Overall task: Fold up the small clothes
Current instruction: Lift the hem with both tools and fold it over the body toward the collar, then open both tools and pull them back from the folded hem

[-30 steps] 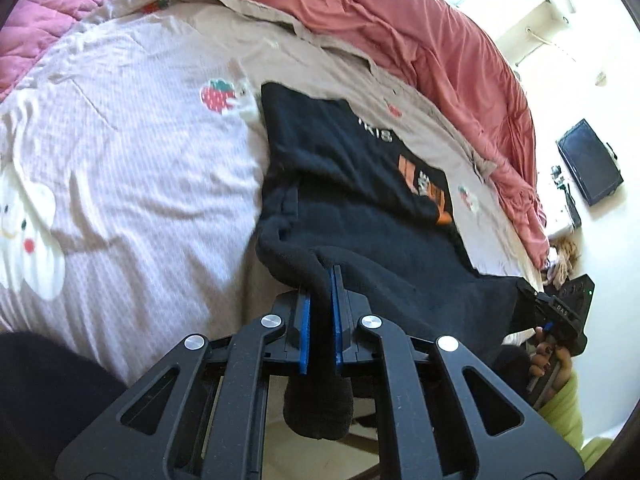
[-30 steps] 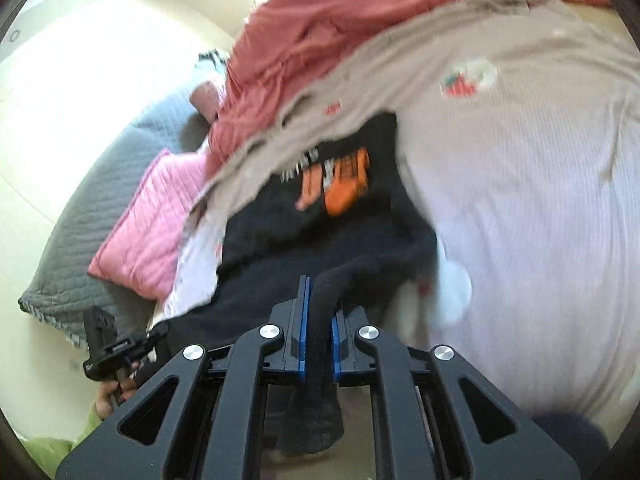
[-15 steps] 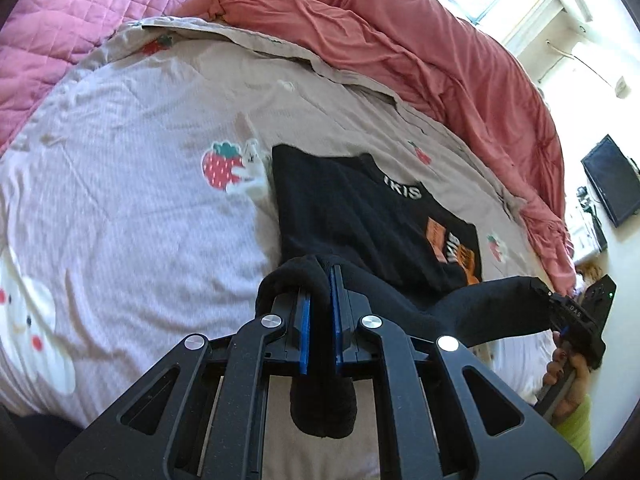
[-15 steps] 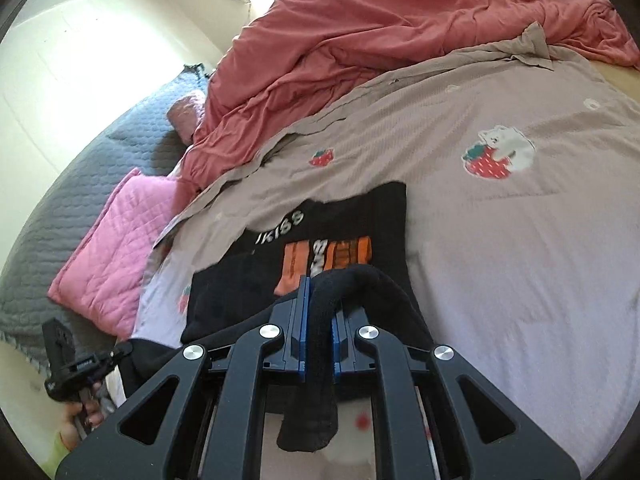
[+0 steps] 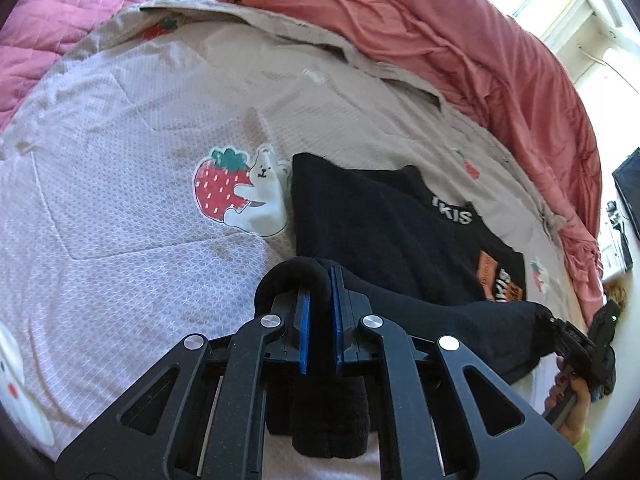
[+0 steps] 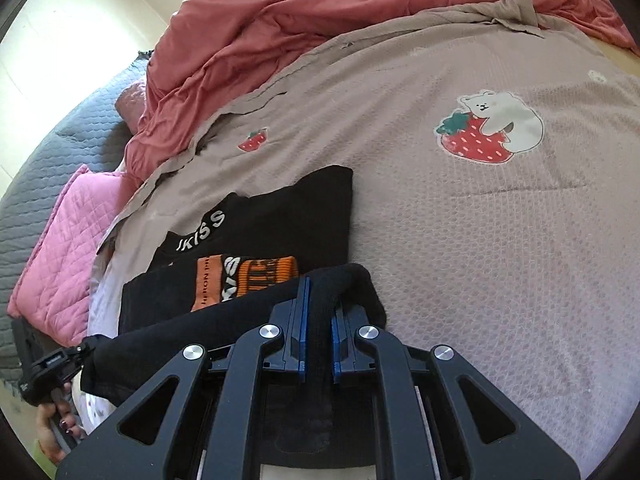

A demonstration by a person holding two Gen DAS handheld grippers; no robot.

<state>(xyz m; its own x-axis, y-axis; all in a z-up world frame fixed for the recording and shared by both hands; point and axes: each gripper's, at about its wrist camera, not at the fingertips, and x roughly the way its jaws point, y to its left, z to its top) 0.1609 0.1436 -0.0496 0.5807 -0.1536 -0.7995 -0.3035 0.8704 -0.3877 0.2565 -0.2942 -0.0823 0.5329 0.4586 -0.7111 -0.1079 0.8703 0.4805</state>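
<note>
A small black garment (image 5: 384, 220) with white lettering and an orange print lies on the bed, its far part flat, its near edge lifted. My left gripper (image 5: 319, 280) is shut on one corner of that near edge, with cloth bunched between the blue pads. My right gripper (image 6: 318, 292) is shut on the other corner of the black garment (image 6: 280, 220). The edge stretches taut between both grippers above the flat part. In the left wrist view the right gripper (image 5: 560, 330) shows at the far right, held by a hand. In the right wrist view the left gripper (image 6: 86, 350) shows at lower left.
A beige quilt (image 5: 140, 140) with strawberry-and-bear prints (image 6: 488, 128) covers the bed. A crumpled red blanket (image 5: 460, 40) lies along the far side. A pink quilted pillow (image 6: 60, 248) and a grey cover (image 6: 48, 152) are at the left in the right wrist view.
Both grippers have carried the near edge of the black garment forward over the bed and lower, so it now hangs over the flat part with the print.
</note>
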